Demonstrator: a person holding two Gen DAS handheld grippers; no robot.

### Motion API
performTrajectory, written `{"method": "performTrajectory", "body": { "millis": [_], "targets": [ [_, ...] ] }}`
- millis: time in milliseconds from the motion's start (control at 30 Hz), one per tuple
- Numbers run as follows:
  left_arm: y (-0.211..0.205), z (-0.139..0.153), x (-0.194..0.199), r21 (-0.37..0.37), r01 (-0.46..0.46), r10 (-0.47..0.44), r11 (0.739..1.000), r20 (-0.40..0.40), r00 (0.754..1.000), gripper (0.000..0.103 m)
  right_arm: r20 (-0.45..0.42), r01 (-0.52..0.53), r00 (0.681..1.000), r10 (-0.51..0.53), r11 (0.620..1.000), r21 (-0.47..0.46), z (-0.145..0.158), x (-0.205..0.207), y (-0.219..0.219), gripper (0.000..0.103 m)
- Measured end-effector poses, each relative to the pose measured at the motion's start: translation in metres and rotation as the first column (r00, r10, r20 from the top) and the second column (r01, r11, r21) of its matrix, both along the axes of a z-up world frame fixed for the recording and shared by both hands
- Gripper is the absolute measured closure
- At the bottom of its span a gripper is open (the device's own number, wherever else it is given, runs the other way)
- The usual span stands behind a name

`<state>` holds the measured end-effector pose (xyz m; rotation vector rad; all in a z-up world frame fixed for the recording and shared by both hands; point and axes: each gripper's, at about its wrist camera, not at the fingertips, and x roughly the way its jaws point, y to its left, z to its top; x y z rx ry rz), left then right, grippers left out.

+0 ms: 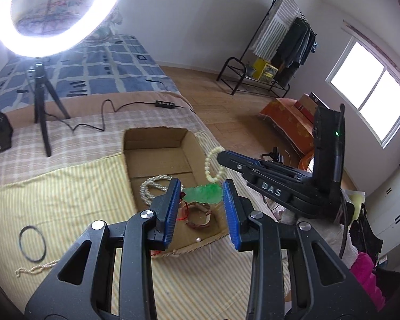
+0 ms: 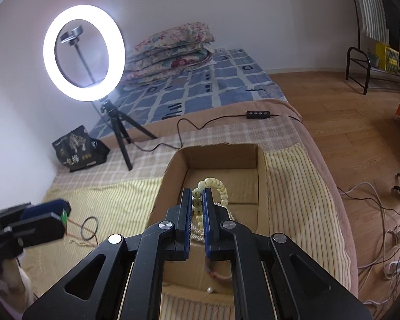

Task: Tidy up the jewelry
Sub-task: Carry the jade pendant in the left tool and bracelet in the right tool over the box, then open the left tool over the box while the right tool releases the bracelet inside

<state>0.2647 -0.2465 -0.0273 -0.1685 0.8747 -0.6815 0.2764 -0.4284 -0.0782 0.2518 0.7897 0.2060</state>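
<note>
An open cardboard box [image 1: 157, 157] sits on the bed; it also shows in the right wrist view [image 2: 221, 157]. Inside lie a pale rope necklace [image 1: 152, 186], a brown bracelet [image 1: 200, 218] and a small pearl [image 2: 209, 290]. My left gripper [image 1: 201, 189] hangs over the box, its fingers spread, with a green jade pendant [image 1: 204, 193] on a red cord between them; in the right wrist view it [image 2: 64, 217] appears to pinch the pendant. My right gripper [image 2: 197, 200] is shut on a cream bead bracelet [image 2: 213, 186] above the box, also seen from the left wrist [image 1: 212, 165].
A black ring [image 1: 32, 242] and a pale cord [image 1: 34, 269] lie on the striped cloth left of the box. A ring light on a tripod [image 2: 84, 53], its cable and controller [image 2: 258, 114], and a black bag [image 2: 78, 149] stand behind. Floor cables [image 2: 381, 213] lie to the right.
</note>
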Motion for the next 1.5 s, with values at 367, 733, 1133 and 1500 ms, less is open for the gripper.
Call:
{"method": "performTrajectory", "body": {
  "millis": [367, 733, 1133, 1500],
  "targets": [
    [-0.031, -0.029, 0.023, 0.026, 0.032, -0.031, 0.999, -0.033, 0.999, 0.071, -0.043, 0.029, 0.999, -0.027, 0.998, 0.048, -0.039, 0.040, -0.019, 0.097],
    [-0.035, -0.071, 0.031, 0.069, 0.053, -0.047, 0.996, -0.082, 0.995, 0.071, -0.074, 0.038, 0.997, -0.034, 0.998, 0.053, -0.064, 0.067, -0.021, 0.097],
    [-0.036, -0.087, 0.035, 0.093, 0.064, -0.055, 0.994, -0.099, 0.994, 0.071, -0.086, 0.030, 0.996, -0.028, 0.999, 0.021, -0.072, 0.075, -0.013, 0.096],
    [-0.039, -0.090, 0.031, 0.159, 0.054, -0.043, 0.986, -0.073, 0.996, 0.033, -0.038, 0.097, 0.994, -0.098, 0.995, -0.026, -0.058, 0.068, -0.015, 0.027]
  ]
}}
